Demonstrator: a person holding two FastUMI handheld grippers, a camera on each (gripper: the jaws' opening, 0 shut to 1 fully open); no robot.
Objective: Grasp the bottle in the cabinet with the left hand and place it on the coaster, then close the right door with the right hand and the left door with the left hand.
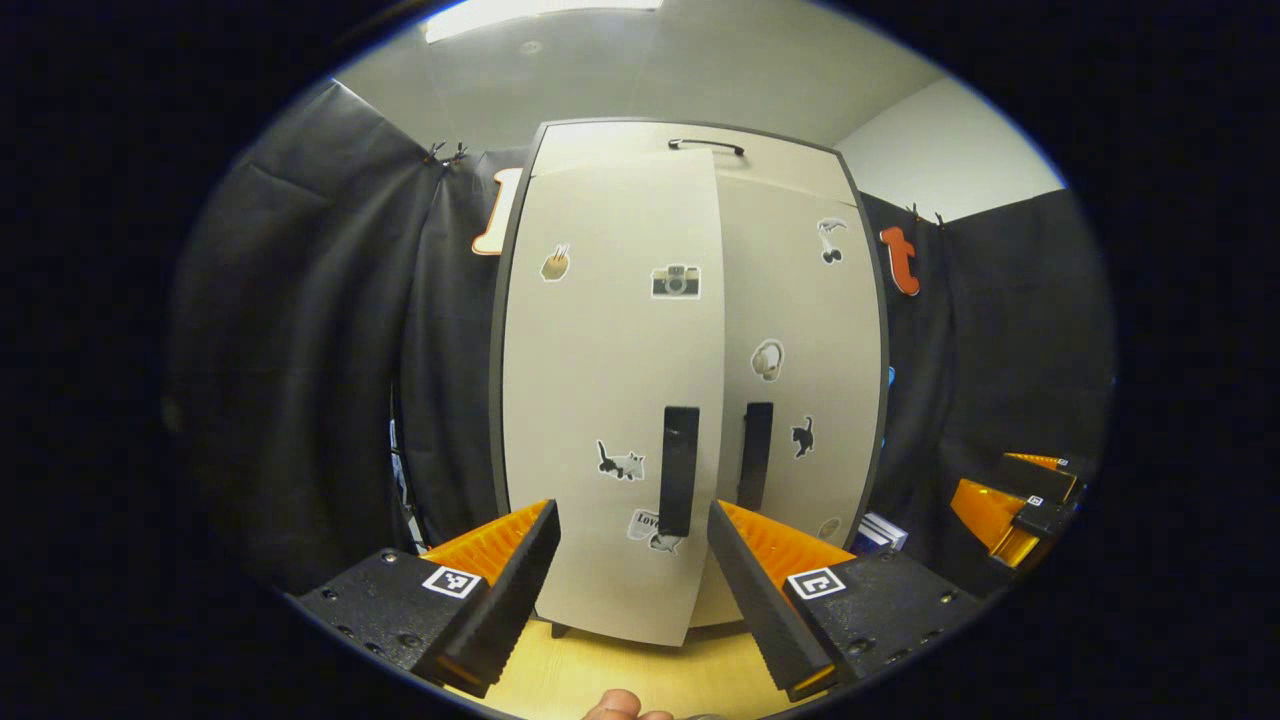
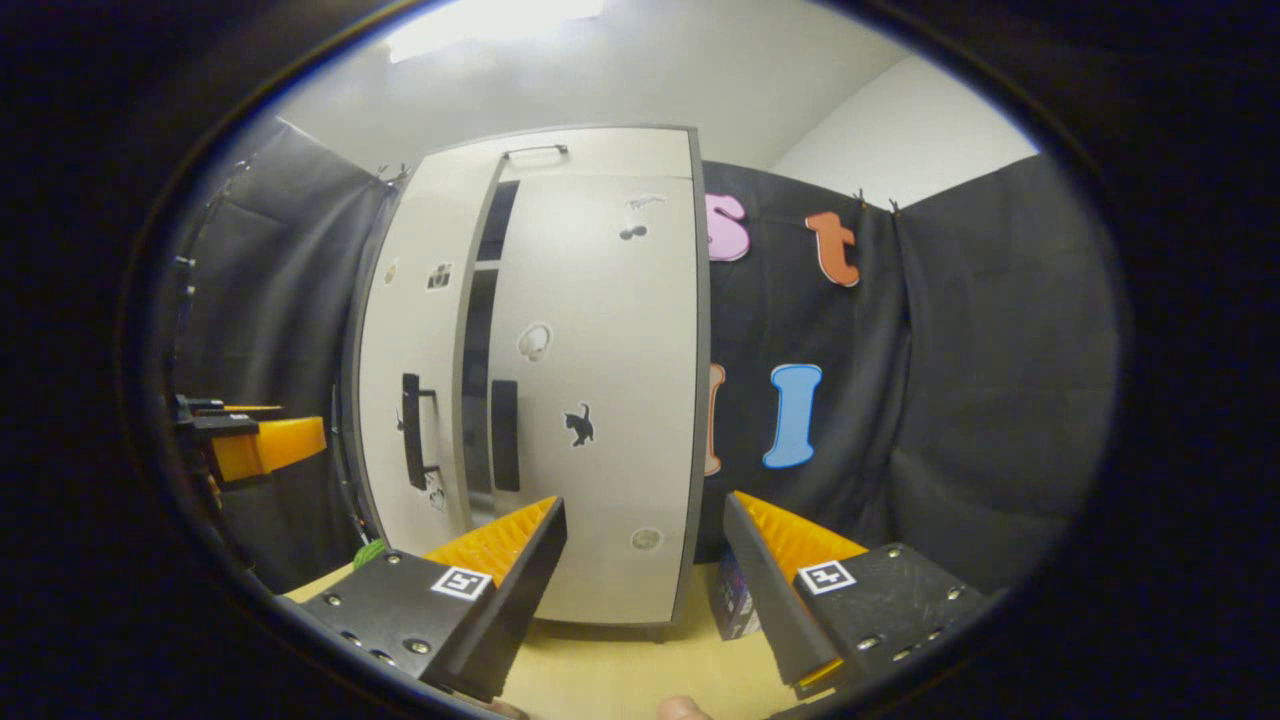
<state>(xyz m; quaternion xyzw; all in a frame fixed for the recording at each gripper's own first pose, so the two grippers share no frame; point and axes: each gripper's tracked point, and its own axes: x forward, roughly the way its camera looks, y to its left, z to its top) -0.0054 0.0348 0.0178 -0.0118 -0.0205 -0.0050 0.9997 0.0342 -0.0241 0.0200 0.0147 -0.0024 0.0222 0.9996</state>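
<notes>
Right door shut, left door nearly home.

At nine o'clock in the right gripper view you see your left gripper beside the cabinet; whether its fingers touch the door, I cannot tell. In the left gripper view the left gripper has fingers apart, empty, the left door at twelve o'clock, slightly ajar, its handle between the fingers but farther off. The right door looks closed. Your right gripper is spread too, holding nothing. The bottle and coaster are not visible, so placement cannot be confirmed; judged from the doors, pushing the left one flush remains.
</notes>
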